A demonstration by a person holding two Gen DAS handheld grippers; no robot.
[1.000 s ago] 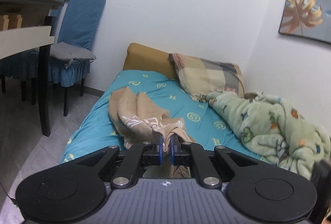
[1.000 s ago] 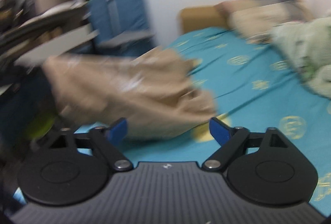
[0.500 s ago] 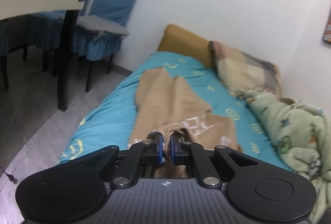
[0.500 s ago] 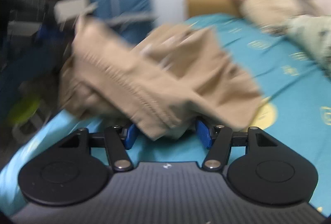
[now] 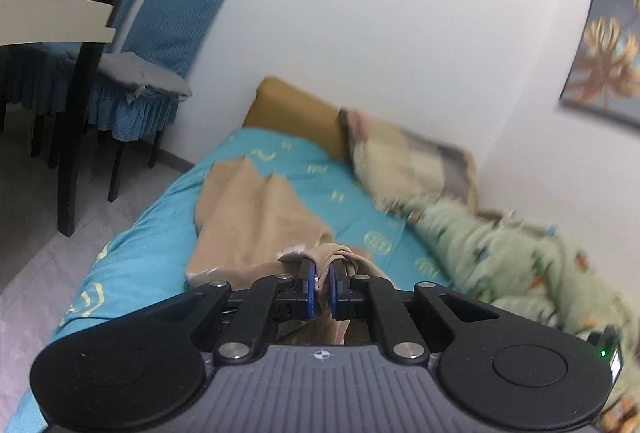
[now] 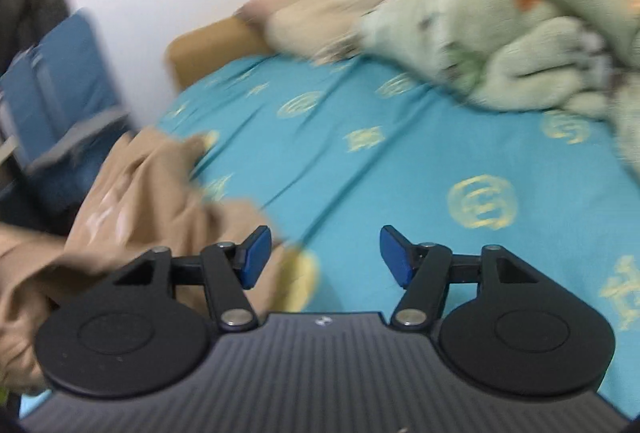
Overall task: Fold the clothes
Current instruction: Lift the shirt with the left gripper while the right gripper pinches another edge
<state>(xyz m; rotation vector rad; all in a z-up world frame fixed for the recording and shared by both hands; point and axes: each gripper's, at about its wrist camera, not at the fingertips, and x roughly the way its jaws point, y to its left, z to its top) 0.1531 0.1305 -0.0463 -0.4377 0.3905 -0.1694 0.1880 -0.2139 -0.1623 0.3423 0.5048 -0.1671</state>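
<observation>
A tan garment (image 5: 256, 217) lies stretched along the left side of the teal bedsheet (image 5: 160, 233). My left gripper (image 5: 322, 287) is shut on a bunched edge of that garment at its near end. In the right wrist view the same tan garment (image 6: 132, 201) sits crumpled at the left, blurred by motion. My right gripper (image 6: 322, 257) stands open above the teal bedsheet (image 6: 360, 161), to the right of the cloth, with nothing between its fingers.
A crumpled green blanket (image 5: 512, 257) fills the bed's right side, with a checked pillow (image 5: 404, 161) and a mustard cushion (image 5: 292, 109) at the head. A blue-covered chair (image 5: 160, 45) and a table (image 5: 60, 17) stand left of the bed. A picture (image 5: 604, 45) hangs on the right wall.
My right gripper, which was closing around the garment's edge, has opened wide and swung right over bare sheet. My left gripper stays shut on the cloth, which lies flatter on the bed.
</observation>
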